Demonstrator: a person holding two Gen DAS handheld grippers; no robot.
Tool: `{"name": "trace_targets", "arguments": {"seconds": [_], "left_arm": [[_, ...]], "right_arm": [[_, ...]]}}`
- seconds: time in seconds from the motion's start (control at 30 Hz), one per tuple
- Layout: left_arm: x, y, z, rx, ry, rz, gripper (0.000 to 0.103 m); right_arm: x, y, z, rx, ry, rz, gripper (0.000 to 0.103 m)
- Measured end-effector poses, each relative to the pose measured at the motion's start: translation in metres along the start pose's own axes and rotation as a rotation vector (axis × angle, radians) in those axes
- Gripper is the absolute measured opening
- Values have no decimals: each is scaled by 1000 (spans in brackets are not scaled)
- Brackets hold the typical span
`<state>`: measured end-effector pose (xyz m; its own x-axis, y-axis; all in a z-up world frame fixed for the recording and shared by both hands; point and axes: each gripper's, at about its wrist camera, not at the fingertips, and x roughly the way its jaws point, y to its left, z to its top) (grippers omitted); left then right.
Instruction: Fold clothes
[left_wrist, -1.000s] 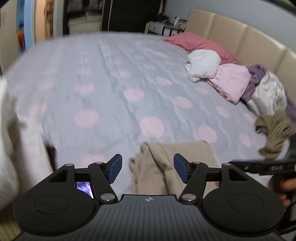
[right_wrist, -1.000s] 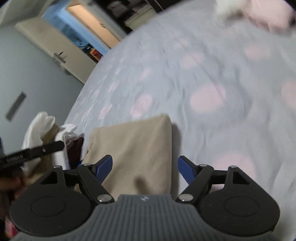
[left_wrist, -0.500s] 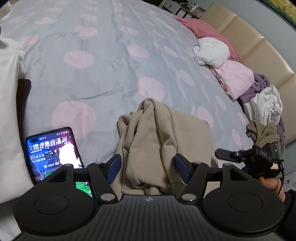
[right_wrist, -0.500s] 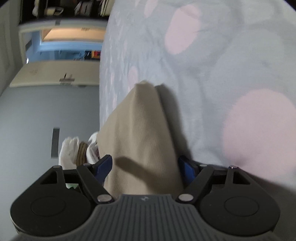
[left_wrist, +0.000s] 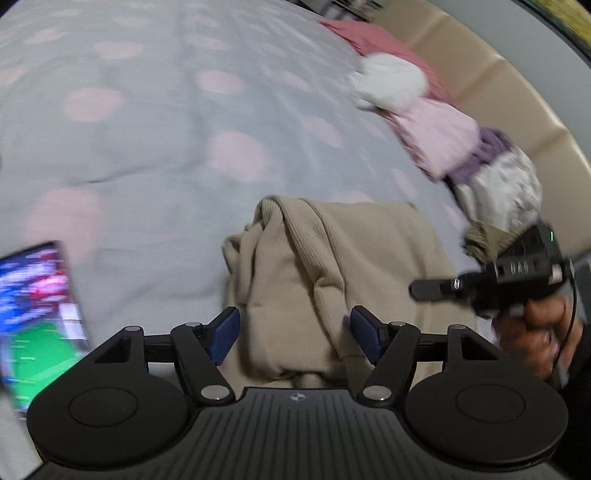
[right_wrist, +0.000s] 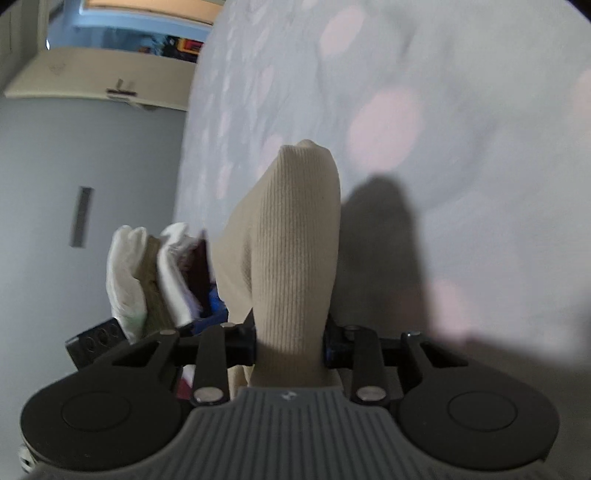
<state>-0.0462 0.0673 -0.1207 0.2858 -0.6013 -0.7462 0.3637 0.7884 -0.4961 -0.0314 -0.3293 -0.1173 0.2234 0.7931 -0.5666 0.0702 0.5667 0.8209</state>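
A beige ribbed garment (left_wrist: 332, 258) lies bunched on the grey bed sheet with pink dots (left_wrist: 147, 147). My left gripper (left_wrist: 295, 334) is open and points down at it, with the garment's near bundle between its blue pads (left_wrist: 225, 332) and gaps at the sides. In the right wrist view the same garment (right_wrist: 295, 240) stands up as a tall fold. My right gripper (right_wrist: 290, 347) is closing its jaws on the base of that fold, and both pads press the fabric. A hand (left_wrist: 535, 328) holds the right gripper at the garment's right edge.
A lit phone (left_wrist: 33, 306) lies on the sheet at the left. Loose clothes (left_wrist: 443, 125) are heaped along the beige headboard (left_wrist: 498, 92). A stack of white and brown folded clothes (right_wrist: 147, 273) sits by the bed's edge, with a grey wall (right_wrist: 92, 166) beyond it.
My right gripper has closed from wide open onto the beige fold, and it has rolled and shifted. My left gripper has sunk closer over the garment's near bundle.
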Motion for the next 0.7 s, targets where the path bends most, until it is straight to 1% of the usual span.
{"name": "trace_targets", "arguments": {"seconds": [0.03, 0.1, 0.17, 0.2, 0.27, 0.37, 0.43, 0.5, 0.53, 0.63, 0.7], "left_arm": [[3, -12, -1, 22, -1, -14, 65], [10, -36, -5, 73, -9, -14, 65], [15, -59, -9, 133, -22, -2, 65], [16, -69, -12, 172, -31, 8, 65], [17, -89, -16, 256, -47, 28, 64], [11, -115, -19, 369, -79, 19, 64], [5, -127, -19, 410, -105, -17, 63], [0, -138, -23, 446, -117, -54, 63], [0, -144, -25, 466, -119, -60, 63], [6, -162, -39, 494, -114, -43, 63], [16, -171, -52, 496, -121, -22, 57]], "right_arm": [[-15, -6, 5, 1, -3, -30, 34], [-43, -18, 15, -3, -7, -96, 35], [-50, -27, 21, -65, -13, -227, 53], [-50, -25, 20, -129, -27, -318, 56], [-49, -9, 11, -295, -58, -477, 57], [-62, 20, -12, -415, -171, -541, 55], [-74, 36, -32, -478, -242, -555, 55], [-82, 46, -49, -504, -276, -510, 56], [-85, 49, -54, -500, -288, -479, 56], [-88, 49, -62, -476, -313, -412, 56], [-82, 51, -61, -464, -311, -378, 56]]}}
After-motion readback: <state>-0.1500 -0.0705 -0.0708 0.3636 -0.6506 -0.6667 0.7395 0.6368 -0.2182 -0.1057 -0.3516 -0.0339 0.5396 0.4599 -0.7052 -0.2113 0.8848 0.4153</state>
